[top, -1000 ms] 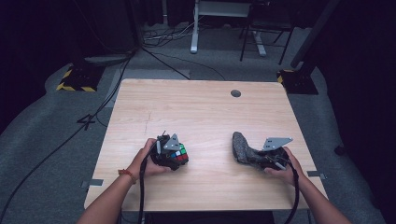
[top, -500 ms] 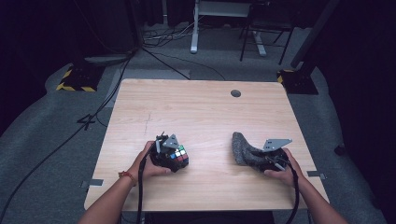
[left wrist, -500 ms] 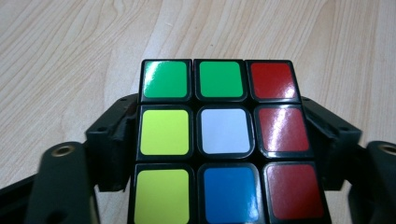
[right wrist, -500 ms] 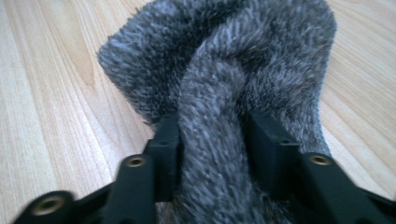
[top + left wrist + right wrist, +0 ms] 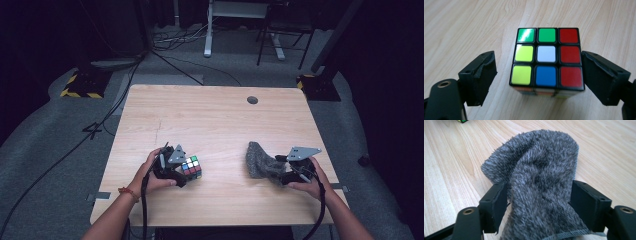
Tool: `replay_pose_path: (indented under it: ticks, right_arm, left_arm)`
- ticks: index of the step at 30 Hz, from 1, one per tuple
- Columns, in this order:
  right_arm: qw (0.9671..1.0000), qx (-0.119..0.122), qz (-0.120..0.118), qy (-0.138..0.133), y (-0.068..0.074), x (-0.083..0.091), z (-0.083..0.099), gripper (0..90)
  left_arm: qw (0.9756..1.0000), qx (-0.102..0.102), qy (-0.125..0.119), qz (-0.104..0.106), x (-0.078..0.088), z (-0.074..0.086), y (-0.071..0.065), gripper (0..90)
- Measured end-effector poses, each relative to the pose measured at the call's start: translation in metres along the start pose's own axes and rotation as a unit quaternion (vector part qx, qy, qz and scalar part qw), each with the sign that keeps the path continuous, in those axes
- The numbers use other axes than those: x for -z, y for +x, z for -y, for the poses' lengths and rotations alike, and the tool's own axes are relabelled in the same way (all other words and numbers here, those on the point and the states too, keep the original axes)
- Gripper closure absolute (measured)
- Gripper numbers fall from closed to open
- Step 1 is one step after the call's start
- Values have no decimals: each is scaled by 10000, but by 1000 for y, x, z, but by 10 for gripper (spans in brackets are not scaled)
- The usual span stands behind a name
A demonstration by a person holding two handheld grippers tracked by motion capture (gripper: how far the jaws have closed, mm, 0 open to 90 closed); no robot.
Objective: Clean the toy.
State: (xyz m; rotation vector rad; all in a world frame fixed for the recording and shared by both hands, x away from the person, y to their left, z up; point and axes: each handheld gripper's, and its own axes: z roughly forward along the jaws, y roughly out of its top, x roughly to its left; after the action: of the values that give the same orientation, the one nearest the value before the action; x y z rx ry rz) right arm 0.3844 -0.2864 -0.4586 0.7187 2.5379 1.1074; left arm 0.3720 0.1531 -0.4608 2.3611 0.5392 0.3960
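Down at the near edge of the desk (image 5: 215, 120), the left hand-held gripper (image 5: 176, 167) has just been opening its jaws; the puzzle cube (image 5: 547, 59) sits on the wood between them, a clear gap on one side. Over to the right, the other hand-held gripper (image 5: 286, 172) has likewise been spreading, its jaws wide around a grey fuzzy sock (image 5: 541, 177) that lies slack between them.

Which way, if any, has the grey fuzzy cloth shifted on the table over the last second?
No. The grey fuzzy cloth lies where it did, the same way off from the round hole and from the table right edge.
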Motion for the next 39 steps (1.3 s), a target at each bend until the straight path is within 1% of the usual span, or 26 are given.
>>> replay_pose_path:
  ticks: [2,4,6,7,9,11,13,15,18,21,22,24,25,28,30,35,38,39]
  right_arm:
    - [10000,21,38,9,0,2,0,294]
    - [9999,79,46,66,1,5,0,294]
    - [9999,129,85,78,3,8,0,293]
    - [9999,119,93,75,3,9,1,293]
    - [9997,145,130,113,5,13,3,280]
    - [9996,166,181,163,6,17,7,275]
    - [9995,140,211,186,6,22,11,272]
    - [9994,104,265,181,5,28,16,272]
    - [9992,68,362,164,4,36,22,272]
    - [9989,26,449,112,1,44,30,272]
    - [9988,-13,478,103,0,46,32,272]
    - [9985,-83,529,122,-3,47,38,272]
    - [9982,-97,573,161,-4,47,42,272]
    - [9977,-199,614,215,-7,47,52,272]
    - [9973,-267,656,213,-8,48,58,272]
    - [9959,-581,683,131,-12,52,74,270]
    - [9942,-810,704,68,-16,56,84,268]
    - [9936,-881,711,27,-17,57,88,268]
  left_arm:
    - [10000,9,16,-30,6,4,0,160]
    - [9999,0,69,-154,11,9,-2,161]
    - [9997,-8,95,-219,17,14,-2,162]
    - [9995,-45,159,-266,19,17,-3,162]
    - [9993,-24,170,-336,24,22,-4,163]
    - [9991,0,250,-346,28,27,-4,164]
    - [9989,38,257,-378,32,31,-4,163]
    - [9990,60,260,-361,36,36,-4,163]
    - [9989,151,210,-397,40,43,-5,163]
    - [9987,304,123,-382,41,52,-3,163]
    - [9987,331,107,-367,41,54,-2,163]
    - [9983,344,193,-418,40,59,-2,163]
    - [9983,360,223,-407,39,62,-2,163]
    - [9975,463,281,-452,39,68,-1,164]
    - [9972,504,273,-483,39,71,-1,164]
    - [9965,704,229,-375,38,81,0,166]
    - [9953,867,236,-354,38,87,1,166]
    - [9951,901,261,-312,37,89,2,166]
